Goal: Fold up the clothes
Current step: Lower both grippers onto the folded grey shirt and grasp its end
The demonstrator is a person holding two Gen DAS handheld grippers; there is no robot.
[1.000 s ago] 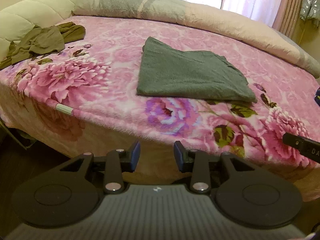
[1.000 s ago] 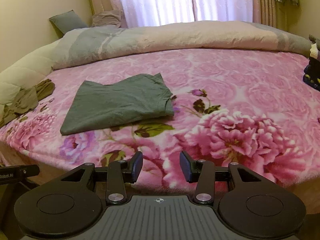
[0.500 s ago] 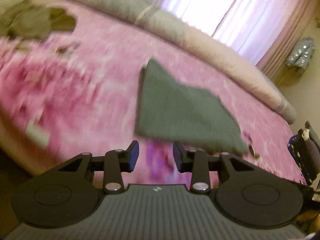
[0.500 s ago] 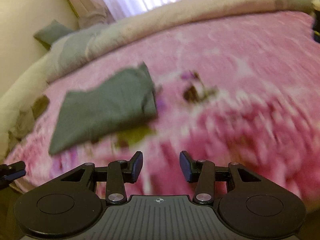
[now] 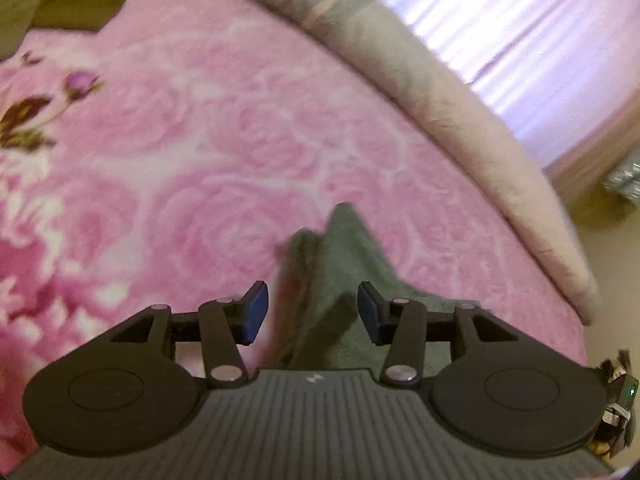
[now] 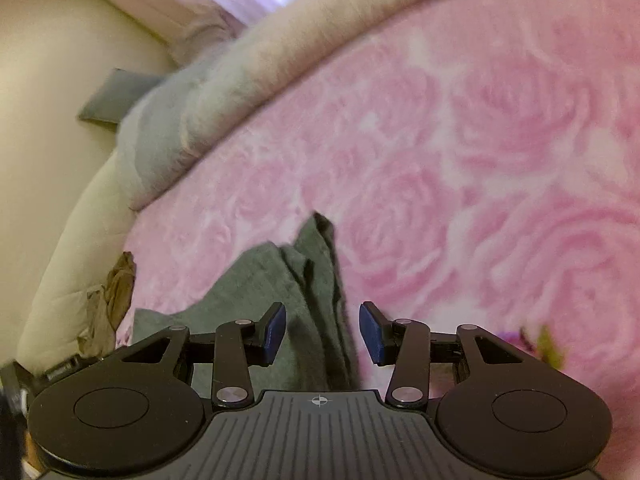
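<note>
The grey-green garment (image 5: pixel 340 280) lies partly folded on the pink floral blanket (image 5: pixel 208 128) of the bed, and each gripper comes at one of its far corners from the near side; in the left wrist view the left gripper (image 5: pixel 312 312) has its fingers apart and opening, the cloth's left corner running up between them and peaking just beyond the tips, no pad pressing on it; in the right wrist view the right gripper (image 6: pixel 322 334) also has its fingers apart, the bunched right edge of the garment (image 6: pixel 316 280) lying between them and tapering to a point ahead; the garment's long axis seems to run from one gripper to the other, so both hands look about equally near, each needing only a short push forward before closing on its corner.
</note>
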